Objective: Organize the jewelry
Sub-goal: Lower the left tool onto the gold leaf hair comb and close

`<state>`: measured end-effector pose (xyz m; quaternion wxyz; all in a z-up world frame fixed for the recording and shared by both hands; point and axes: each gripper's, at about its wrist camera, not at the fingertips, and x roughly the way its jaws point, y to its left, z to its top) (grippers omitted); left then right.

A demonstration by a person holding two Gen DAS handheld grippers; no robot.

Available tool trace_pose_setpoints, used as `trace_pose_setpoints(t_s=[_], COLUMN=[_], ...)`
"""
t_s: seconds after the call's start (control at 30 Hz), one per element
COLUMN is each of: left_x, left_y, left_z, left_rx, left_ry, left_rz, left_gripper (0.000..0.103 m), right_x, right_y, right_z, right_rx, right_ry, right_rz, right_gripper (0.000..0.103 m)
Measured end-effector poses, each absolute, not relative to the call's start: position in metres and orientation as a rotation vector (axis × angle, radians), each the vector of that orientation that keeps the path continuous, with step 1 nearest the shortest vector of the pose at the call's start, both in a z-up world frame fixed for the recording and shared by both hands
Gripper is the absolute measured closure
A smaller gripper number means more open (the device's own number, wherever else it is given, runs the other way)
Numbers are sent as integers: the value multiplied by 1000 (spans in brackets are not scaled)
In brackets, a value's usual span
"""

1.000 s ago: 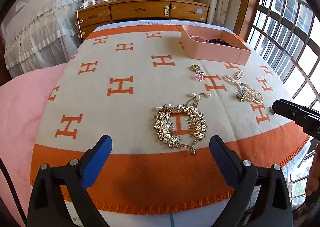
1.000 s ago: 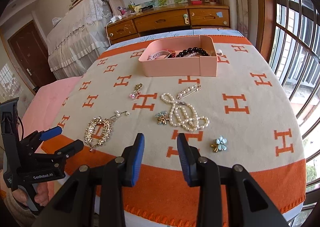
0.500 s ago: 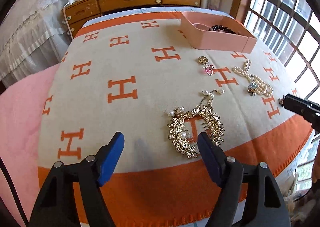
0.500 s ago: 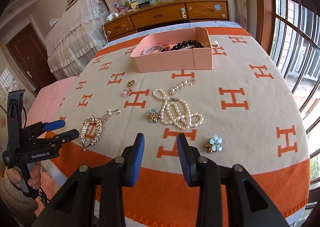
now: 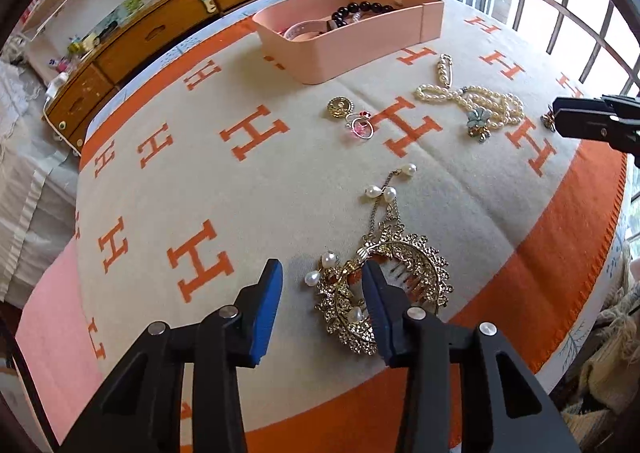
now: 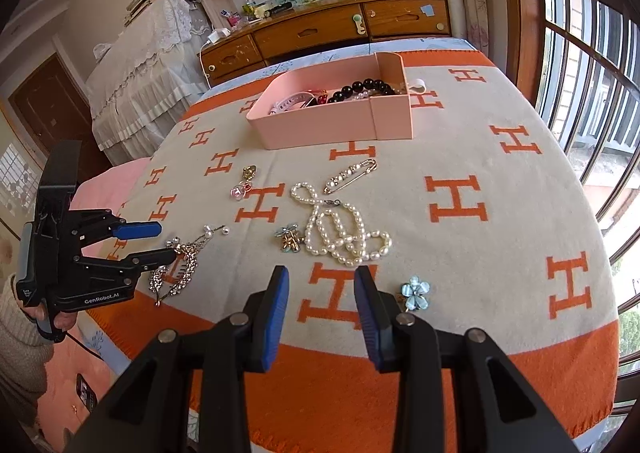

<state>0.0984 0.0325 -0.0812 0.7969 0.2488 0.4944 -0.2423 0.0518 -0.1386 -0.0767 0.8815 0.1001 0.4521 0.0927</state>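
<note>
A gold hair comb with pearls (image 5: 400, 273) lies near the blanket's front edge. My left gripper (image 5: 322, 277) is open, low over it, with its right finger over the comb's left part and its left finger on bare blanket; it also shows in the right wrist view (image 6: 158, 241). A pearl necklace (image 6: 344, 229), a pearl safety pin (image 6: 352, 175), a blue flower brooch (image 6: 416, 291), a small flower brooch (image 6: 289, 239) and a gold charm with a pink ring (image 6: 244, 183) lie on the blanket. My right gripper (image 6: 322, 285) is open and empty, in front of the necklace.
A pink box (image 6: 320, 125) with a black bead bracelet (image 6: 362, 87) and a watch stands at the back of the blanket (image 6: 500, 181). A wooden dresser (image 6: 328, 29) is behind the bed. Windows line the right side.
My left gripper has moved forward and right, down onto the gold comb, and its fingers have narrowed. My right gripper has shifted only slightly and stays open.
</note>
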Motion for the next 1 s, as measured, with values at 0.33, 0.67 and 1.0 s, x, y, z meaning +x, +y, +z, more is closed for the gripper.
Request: trace_pose_setpoints(t_s=[0.33, 0.67, 1.0], left_x=[96, 113, 114], left_y=[12, 3, -8], left_z=[-86, -88, -89], left_rx=[722, 835, 977], left_ry=[1058, 1109, 1102], left_rz=[-672, -805, -875], left_gripper=[87, 87, 87], right_x=[56, 58, 57], right_y=[-140, -142, -145], right_z=[-81, -84, -88], right_rx=[218, 226, 239], right_ry=[955, 966, 975], right_rz=[189, 187, 181], right_gripper=[69, 69, 69])
